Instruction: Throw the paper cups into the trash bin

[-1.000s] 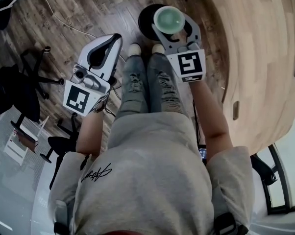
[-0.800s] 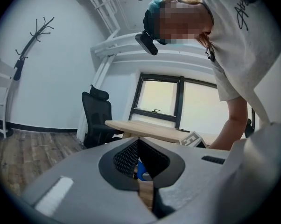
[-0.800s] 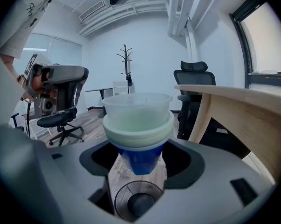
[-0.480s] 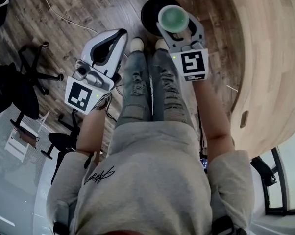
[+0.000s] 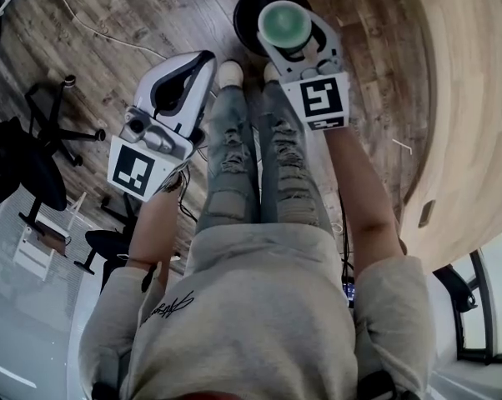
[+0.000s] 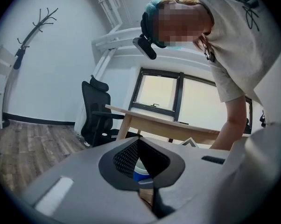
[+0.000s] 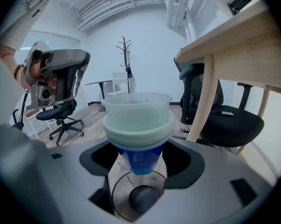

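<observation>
Cups (image 5: 285,23), stacked and pinched by the right gripper (image 7: 139,160), hang just over the trash bin (image 5: 247,13), drop not yet made; the left gripper (image 5: 199,61) is closed on nothing.

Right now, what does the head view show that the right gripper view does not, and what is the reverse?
Only the head view shows the person's legs and shoes. Only the right gripper view shows a coat rack, a wooden table leg and the blue bottom of the cups. Both show the right gripper shut on the stacked paper cups above the trash bin, and also the left gripper.
</observation>
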`<state>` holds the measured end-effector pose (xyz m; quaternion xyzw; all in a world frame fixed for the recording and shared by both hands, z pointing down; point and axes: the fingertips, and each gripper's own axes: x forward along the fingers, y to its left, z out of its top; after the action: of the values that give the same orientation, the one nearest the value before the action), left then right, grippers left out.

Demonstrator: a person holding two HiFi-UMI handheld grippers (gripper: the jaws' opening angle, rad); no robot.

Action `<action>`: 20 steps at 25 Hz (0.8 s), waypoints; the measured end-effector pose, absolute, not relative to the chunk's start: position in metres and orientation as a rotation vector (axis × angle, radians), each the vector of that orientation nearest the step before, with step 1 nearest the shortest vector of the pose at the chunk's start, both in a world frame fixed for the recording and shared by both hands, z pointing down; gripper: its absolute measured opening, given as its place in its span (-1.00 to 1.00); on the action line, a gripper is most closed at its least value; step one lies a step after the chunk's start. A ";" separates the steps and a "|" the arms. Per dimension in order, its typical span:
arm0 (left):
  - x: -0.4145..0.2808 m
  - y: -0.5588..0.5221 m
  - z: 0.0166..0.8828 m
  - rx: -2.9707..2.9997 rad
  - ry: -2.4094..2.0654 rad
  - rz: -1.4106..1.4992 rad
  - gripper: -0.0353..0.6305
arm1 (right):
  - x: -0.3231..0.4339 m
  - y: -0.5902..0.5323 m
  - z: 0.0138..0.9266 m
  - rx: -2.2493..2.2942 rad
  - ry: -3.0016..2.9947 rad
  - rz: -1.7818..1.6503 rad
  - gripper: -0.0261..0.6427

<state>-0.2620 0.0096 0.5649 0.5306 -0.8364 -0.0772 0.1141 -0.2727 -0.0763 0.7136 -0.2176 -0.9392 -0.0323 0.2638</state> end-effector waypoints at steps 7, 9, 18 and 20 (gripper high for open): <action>-0.260 0.005 0.596 1.556 -2.416 -0.233 -0.88 | -0.269 -0.078 0.751 -0.570 -2.512 -0.073 -0.05; -0.258 0.001 0.603 1.563 -2.406 -0.242 -0.88 | -0.267 -0.079 0.760 -0.574 -2.501 -0.081 -0.05; -0.255 0.000 0.640 1.586 -2.349 -0.238 -0.88 | -0.266 -0.073 0.819 -0.581 -2.443 -0.091 -0.05; -0.255 -0.001 0.647 1.575 -2.342 -0.250 -0.88 | -0.263 -0.074 0.833 -0.582 -2.426 -0.106 -0.05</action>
<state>-0.2549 -0.0014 0.6474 0.5494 -0.8167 -0.0873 0.1535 -0.2631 -0.0744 0.8330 -0.2212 -0.9214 -0.0401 0.3169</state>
